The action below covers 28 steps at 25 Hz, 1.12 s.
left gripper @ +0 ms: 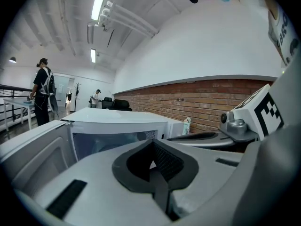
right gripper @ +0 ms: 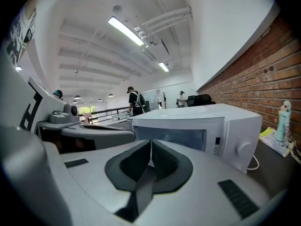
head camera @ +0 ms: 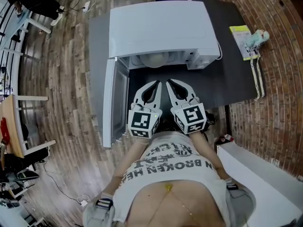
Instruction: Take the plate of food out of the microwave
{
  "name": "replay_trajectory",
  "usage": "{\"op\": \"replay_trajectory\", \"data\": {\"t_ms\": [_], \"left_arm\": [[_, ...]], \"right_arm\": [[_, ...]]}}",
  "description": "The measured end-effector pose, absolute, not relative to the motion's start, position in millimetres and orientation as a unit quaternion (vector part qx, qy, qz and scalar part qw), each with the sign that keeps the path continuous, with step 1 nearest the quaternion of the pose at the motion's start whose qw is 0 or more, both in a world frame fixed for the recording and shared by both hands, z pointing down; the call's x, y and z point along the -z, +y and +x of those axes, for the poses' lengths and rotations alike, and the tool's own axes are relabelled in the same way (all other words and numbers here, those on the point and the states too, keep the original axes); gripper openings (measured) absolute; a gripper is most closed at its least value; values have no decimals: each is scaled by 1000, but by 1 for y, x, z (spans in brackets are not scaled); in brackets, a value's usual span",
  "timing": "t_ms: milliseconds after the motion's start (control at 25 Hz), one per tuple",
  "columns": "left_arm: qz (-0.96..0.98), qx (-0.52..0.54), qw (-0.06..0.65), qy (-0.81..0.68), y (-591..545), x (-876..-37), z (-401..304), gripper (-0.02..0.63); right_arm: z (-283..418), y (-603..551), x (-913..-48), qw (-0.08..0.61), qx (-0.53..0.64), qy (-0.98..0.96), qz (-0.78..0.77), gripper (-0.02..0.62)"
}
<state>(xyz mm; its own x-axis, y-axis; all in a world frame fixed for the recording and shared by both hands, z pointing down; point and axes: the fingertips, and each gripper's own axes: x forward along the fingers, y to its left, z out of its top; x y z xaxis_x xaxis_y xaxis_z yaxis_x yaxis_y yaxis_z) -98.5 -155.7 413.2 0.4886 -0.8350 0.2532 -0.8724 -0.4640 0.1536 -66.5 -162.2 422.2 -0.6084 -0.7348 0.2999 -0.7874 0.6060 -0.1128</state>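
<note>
The white microwave [head camera: 161, 32] stands on a dark table [head camera: 236, 79] with its door [head camera: 116, 103] swung open to the left. Inside the cavity a pale round plate [head camera: 156, 60] shows only in part; I cannot make out the food. My left gripper [head camera: 157, 83] and right gripper [head camera: 168, 82] hover side by side in front of the opening, close to the person's body, both shut and empty. In the left gripper view the left gripper [left gripper: 151, 147] points at the microwave [left gripper: 117, 126]. In the right gripper view the right gripper [right gripper: 150, 149] faces the microwave [right gripper: 197, 124].
A yellow-green booklet [head camera: 241, 41] and a small toy figure [head camera: 258, 37] lie at the table's right end, near a brick wall. A white box [head camera: 255, 174] sits at lower right. White chairs [head camera: 23, 122] stand on the wooden floor to the left. People [left gripper: 43, 91] stand far off.
</note>
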Motion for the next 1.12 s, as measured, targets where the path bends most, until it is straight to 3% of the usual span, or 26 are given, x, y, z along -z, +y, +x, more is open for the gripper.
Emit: {"op": "replay_trajectory", "data": {"t_ms": [560, 1120], "left_arm": [[862, -66, 159, -477, -188, -438, -140, 6], [824, -71, 177, -534, -234, -449, -136, 6]], "right_arm": [[-90, -200, -448, 120, -150, -856, 479, 15], [-79, -248, -461, 148, -157, -879, 425, 15]]}}
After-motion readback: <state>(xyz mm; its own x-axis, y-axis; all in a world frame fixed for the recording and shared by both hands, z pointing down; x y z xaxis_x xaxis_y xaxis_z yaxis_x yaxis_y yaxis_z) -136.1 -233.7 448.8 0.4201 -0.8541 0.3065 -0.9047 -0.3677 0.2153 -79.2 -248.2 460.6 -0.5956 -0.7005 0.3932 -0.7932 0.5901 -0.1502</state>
